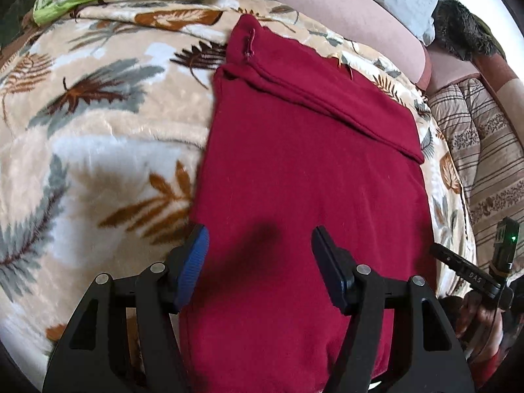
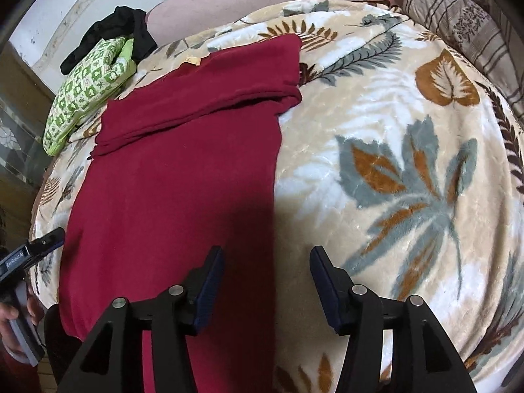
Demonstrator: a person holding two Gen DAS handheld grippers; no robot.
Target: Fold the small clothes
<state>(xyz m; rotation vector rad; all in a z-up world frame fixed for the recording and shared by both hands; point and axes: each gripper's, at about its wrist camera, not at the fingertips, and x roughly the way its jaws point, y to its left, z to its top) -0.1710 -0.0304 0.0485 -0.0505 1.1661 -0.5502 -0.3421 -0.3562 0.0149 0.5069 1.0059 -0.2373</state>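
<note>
Maroon garment (image 1: 294, 170) lies flat lengthwise on the bed's leaf-print blanket (image 1: 98, 124), far end already folded back into a band. Near end runs off the bed's near edge.

Left tool (image 1: 258, 262) spread wide, holding nothing, above the near part of the garment. Right tool (image 2: 267, 281) also wide and holding nothing, straddling the garment's right edge.

Fabric looks soft, light, limp, knit; should drape and bunch, not slip. Best grip: the 2 near corners, pinching through all layers.

No containers in view. Green patterned cloth (image 2: 88, 88) and black garment (image 2: 114, 29) at the far-left corner.
</note>
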